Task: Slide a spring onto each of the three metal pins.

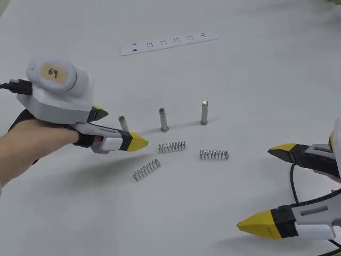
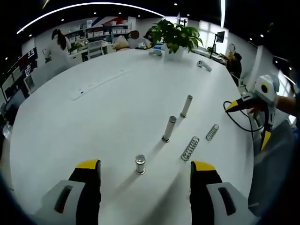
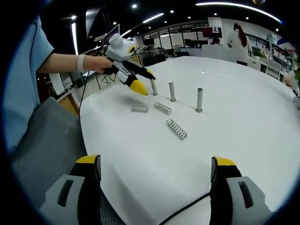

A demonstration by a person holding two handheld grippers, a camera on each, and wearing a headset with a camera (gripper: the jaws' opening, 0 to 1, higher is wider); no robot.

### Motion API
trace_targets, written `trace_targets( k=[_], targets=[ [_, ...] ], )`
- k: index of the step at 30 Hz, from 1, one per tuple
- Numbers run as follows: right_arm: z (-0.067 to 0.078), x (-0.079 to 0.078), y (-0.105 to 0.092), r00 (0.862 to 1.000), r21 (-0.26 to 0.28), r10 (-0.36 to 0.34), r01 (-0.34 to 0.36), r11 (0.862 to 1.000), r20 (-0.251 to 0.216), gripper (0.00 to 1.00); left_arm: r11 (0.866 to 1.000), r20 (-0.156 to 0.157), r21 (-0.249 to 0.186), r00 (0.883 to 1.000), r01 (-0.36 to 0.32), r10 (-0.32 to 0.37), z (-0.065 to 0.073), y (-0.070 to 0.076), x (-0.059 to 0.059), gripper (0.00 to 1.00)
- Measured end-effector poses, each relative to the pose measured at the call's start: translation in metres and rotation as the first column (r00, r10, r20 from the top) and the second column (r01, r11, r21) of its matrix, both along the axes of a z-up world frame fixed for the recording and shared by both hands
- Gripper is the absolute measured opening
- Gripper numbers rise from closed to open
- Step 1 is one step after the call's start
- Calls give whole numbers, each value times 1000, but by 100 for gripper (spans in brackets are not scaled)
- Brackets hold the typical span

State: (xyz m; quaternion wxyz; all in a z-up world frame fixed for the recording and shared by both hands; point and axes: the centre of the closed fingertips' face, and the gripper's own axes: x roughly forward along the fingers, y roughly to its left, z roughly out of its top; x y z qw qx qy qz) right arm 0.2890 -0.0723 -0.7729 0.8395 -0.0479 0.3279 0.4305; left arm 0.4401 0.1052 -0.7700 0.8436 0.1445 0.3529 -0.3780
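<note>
Springs lie loose on the white table [image 1: 240,80]. Seen from the head view, they are the left spring [image 1: 146,169], the middle spring [image 1: 171,146] and the right spring [image 1: 214,154]. All three sit just in front of a row of upright pins: the left pin [image 1: 123,124], the middle pin [image 1: 163,119] and the right pin [image 1: 204,112]. None of the pins carries a spring. The left tongs [image 1: 125,128] are spread wide and hold nothing, with the left pin standing between their tips. The right tongs [image 1: 253,189] are also wide and empty, well to the right of the springs. A power strip [image 1: 169,42] lies far behind the pins.
</note>
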Motion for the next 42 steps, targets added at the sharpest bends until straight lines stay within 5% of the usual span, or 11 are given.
trace_targets(
  k=[4, 11, 27, 42],
  targets=[
    [0, 0, 0, 1000, -2, 0, 0, 1000, 1, 97, 1000, 5, -17, 1000, 8, -8, 1, -1, -3, 91],
    [1, 3, -2, 1000, -3, -12, 12, 1000, 7, 98, 999, 4, -43, 1000, 14, -14, 1, -1, -8, 98],
    [7, 16, -4, 999, -15, -16, 17, 1000, 38, 99, 996, 11, -82, 1000, -14, 15, 7, 13, -25, 98],
    [12, 24, -9, 998, -11, -28, 28, 1000, 55, 99, 983, 108, -185, 994, -12, 32, 26, 15, -47, 96]
  ],
)
